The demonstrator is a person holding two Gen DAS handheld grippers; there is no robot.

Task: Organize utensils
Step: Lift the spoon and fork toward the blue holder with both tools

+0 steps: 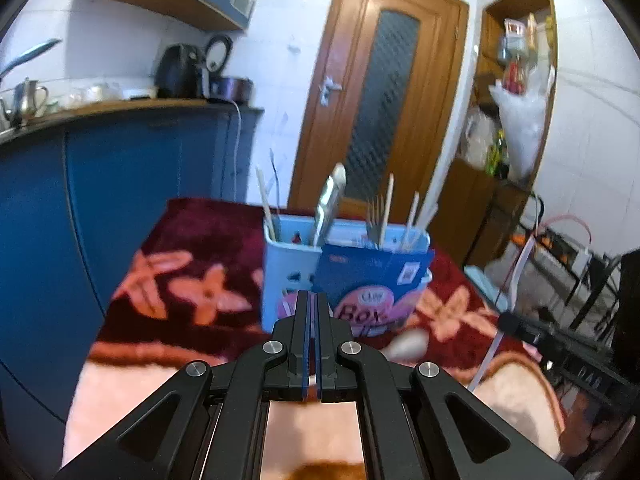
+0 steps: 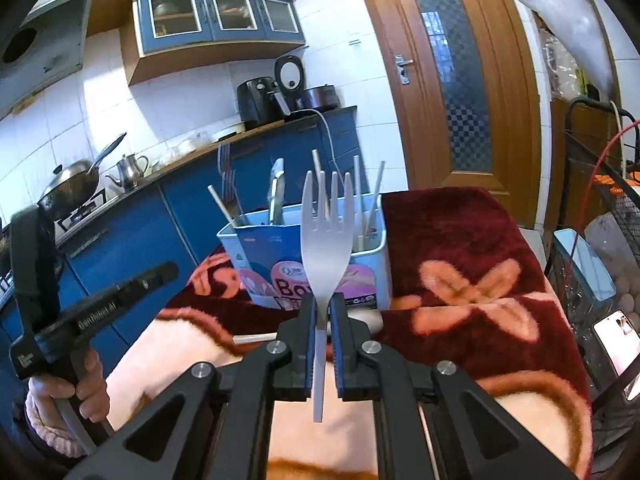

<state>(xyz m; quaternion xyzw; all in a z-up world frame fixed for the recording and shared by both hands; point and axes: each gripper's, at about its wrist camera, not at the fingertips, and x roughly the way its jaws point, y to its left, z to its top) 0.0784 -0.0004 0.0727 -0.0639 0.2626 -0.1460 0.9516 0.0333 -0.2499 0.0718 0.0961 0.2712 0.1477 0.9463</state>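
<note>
A light blue utensil box [image 1: 296, 264] stands on the dark red flowered blanket [image 1: 188, 248]. It holds a metal fork [image 1: 375, 218], a steel utensil [image 1: 330, 204] and several pale sticks. My left gripper [image 1: 312, 295] is shut and holds nothing, just short of the box. In the right wrist view my right gripper [image 2: 323, 300] is shut on the handle of a white plastic fork [image 2: 327, 232], tines up, in front of the box [image 2: 256, 248]. The left gripper [image 2: 166, 271] shows at the left, carried by a hand [image 2: 64, 392]. A white stick [image 2: 256, 338] lies on the blanket.
Blue kitchen cabinets [image 2: 132, 232] with a wok, a kettle and appliances run along the left. A wooden door [image 2: 452, 80] is behind the table. A black wire rack [image 2: 600, 208] and a phone [image 2: 618, 340] stand at the right. A pale oval object [image 1: 408, 342] lies by the box.
</note>
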